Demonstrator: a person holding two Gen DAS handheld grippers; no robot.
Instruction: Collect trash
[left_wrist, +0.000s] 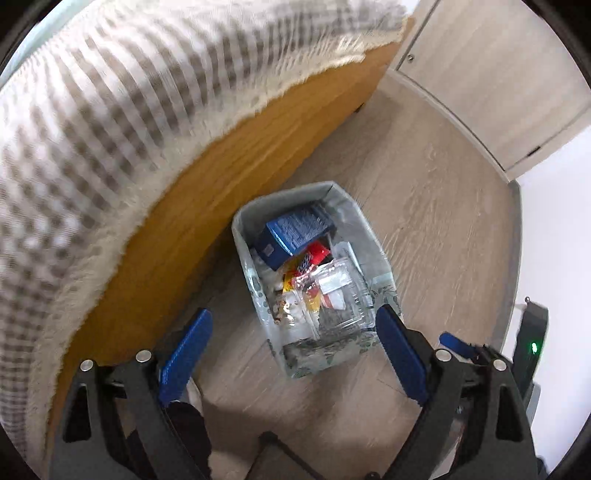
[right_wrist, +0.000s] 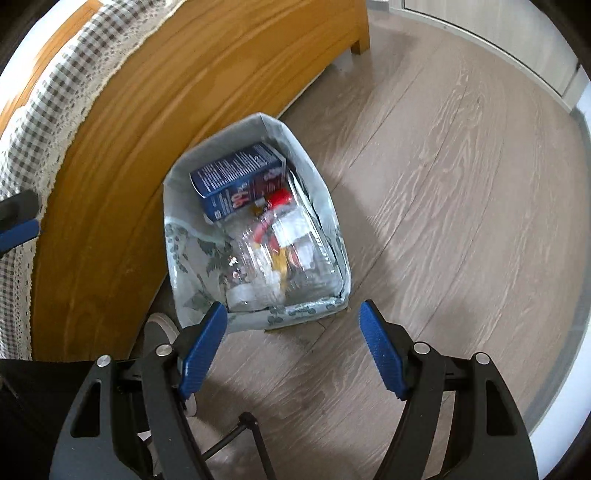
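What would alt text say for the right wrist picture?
A paper bag of trash stands on a wooden floor beside a bed frame, holding a blue box and clear plastic packaging. The open right gripper hovers above, empty.

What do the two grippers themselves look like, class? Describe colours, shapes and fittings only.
Both look alike. The left gripper and right gripper each have two flat blue ribbed fingers mounted on black angular frames with triangular cut-outs. Round silver bolts mark the joints. Thin black rods cross low in the middle of each frame. No sleeves or hands show.
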